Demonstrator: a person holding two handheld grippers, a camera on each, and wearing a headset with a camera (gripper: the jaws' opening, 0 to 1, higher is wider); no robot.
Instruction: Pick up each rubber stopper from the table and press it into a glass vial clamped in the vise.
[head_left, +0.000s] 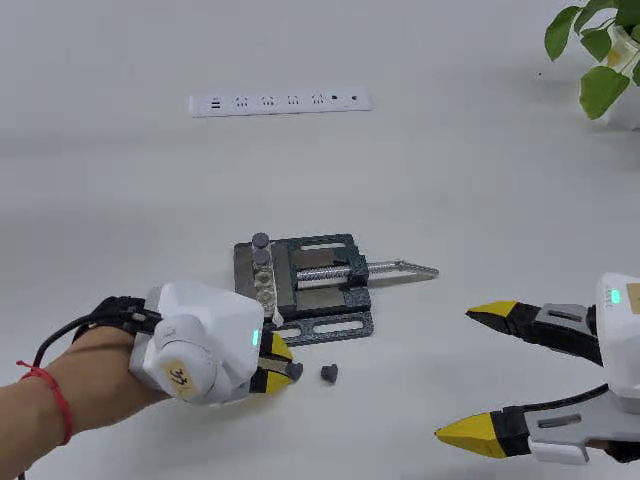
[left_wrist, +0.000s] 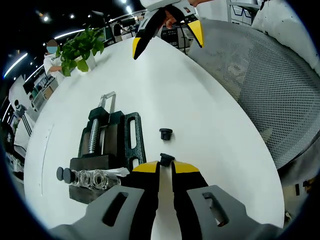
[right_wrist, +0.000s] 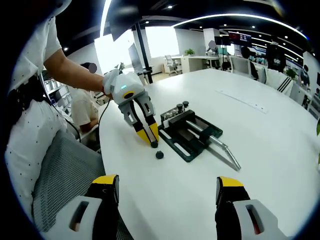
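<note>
A black vise (head_left: 318, 287) holds a row of glass vials (head_left: 266, 284); the two far ones carry dark stoppers (head_left: 261, 241). My left gripper (head_left: 288, 368) sits just in front of the vise, shut on a dark rubber stopper (head_left: 294, 371), which shows between its yellow tips (left_wrist: 166, 160). A second stopper (head_left: 329, 374) lies loose on the table just right of it, also visible in the left gripper view (left_wrist: 165, 133) and the right gripper view (right_wrist: 159, 154). My right gripper (head_left: 472, 372) hovers open and empty at the lower right, well apart from the vise (right_wrist: 187, 132).
A white power strip (head_left: 280, 103) lies at the back of the white table. A green plant (head_left: 600, 50) stands at the far right corner. The vise's screw handle (head_left: 400, 269) sticks out to the right. A grey mesh chair (left_wrist: 260, 75) stands beside the table.
</note>
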